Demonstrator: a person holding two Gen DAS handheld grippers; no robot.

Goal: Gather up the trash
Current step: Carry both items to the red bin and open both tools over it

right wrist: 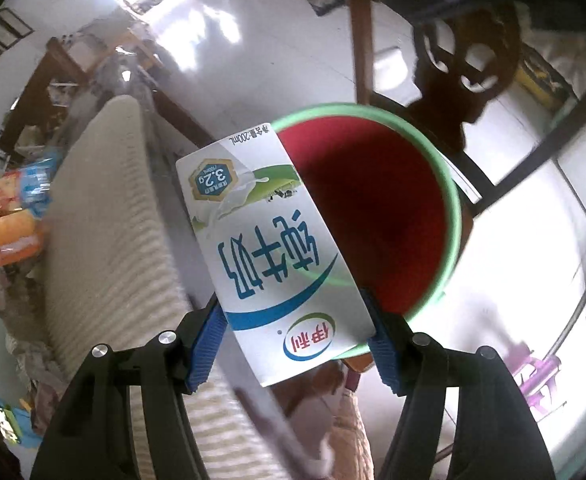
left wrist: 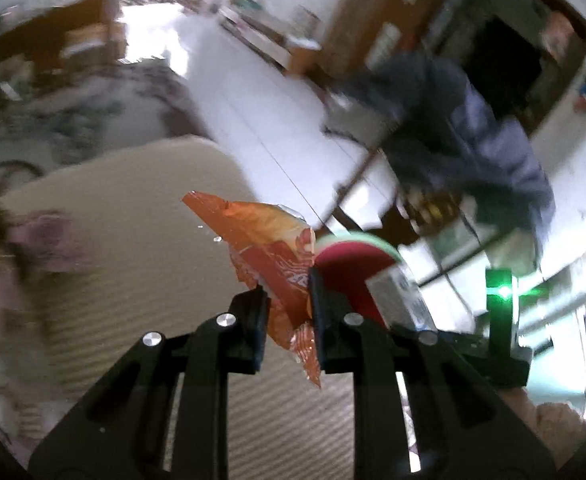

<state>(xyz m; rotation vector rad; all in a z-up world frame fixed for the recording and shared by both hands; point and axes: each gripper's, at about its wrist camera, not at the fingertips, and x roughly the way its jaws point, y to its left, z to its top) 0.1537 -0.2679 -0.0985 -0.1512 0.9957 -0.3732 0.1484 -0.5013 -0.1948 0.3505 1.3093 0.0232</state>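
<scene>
R gripper (right wrist: 295, 334) clamps white milk carton (right wrist: 277, 256), long axis toward upper-left, over red bin (right wrist: 377, 216); L gripper (left wrist: 289, 312) pinches crumpled orange wrapper (left wrist: 269, 248).

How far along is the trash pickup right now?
Nothing visibly binned yet. In hand: left tongs pinch the orange wrapper; right tongs hold the milk carton at the red bin. Left: drop both; more wrappers remain.
</scene>
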